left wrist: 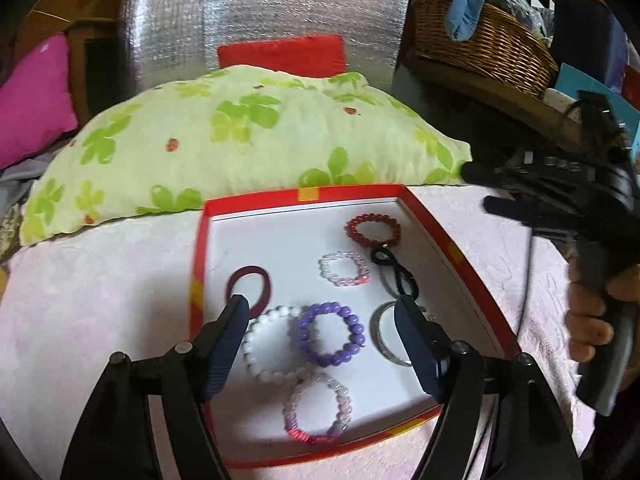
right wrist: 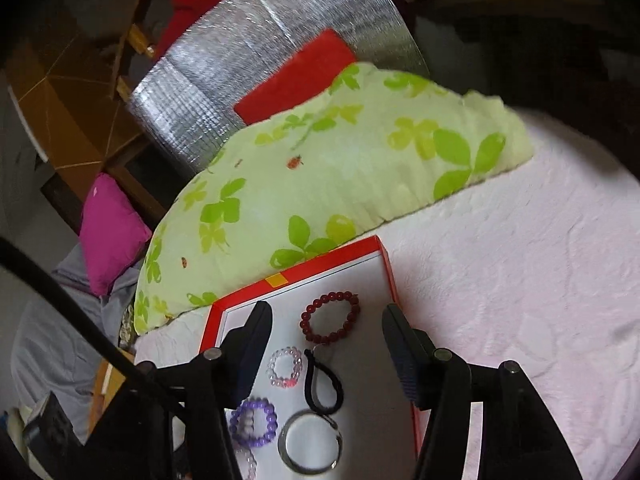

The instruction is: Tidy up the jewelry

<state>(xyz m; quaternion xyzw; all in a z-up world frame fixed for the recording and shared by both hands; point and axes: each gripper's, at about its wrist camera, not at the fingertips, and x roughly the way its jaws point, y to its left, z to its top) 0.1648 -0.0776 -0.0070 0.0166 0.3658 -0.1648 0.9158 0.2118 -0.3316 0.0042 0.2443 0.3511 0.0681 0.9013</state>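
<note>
Before me a green-leafed pillow (left wrist: 248,140) lay on the pale pink bedspread (left wrist: 80,312), with a red cushion (left wrist: 282,55) standing behind it against a silver foil sheet (left wrist: 260,12). To my left a magenta pillow (left wrist: 34,96) leaned by a wooden frame (left wrist: 82,64), above some grey cloth (right wrist: 48,336). To my right a wicker basket (left wrist: 484,44) sat on a wooden ledge, with a blue cloth (left wrist: 468,4) draped over its rim and more clutter, too blurred to name, behind it.
</note>
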